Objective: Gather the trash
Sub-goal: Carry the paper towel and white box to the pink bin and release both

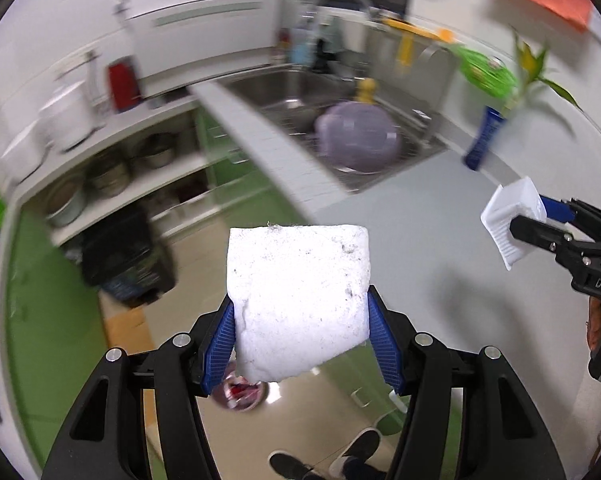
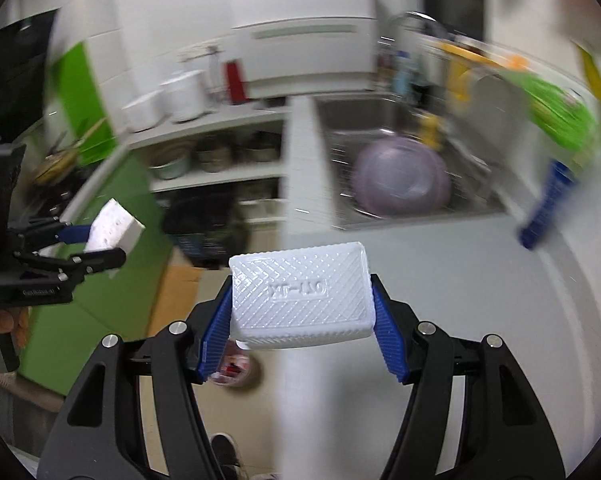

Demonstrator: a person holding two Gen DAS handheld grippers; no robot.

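Observation:
My left gripper is shut on a rough white foam chunk, its blue pads pressing both sides. In the right wrist view the same gripper and foam chunk hang at the left, above the floor. A white ribbed plastic tray is clamped by its short ends in my right gripper, held over the counter edge. From the left wrist view the right gripper and tray show at the right edge. On the floor by the shelves stands a black bin, blurred.
A steel sink holds a purple basin. A blue tube and a green plant stand on the grey counter. Shelves with pots lie left. A round red-and-white object and a person's shoes are on the floor.

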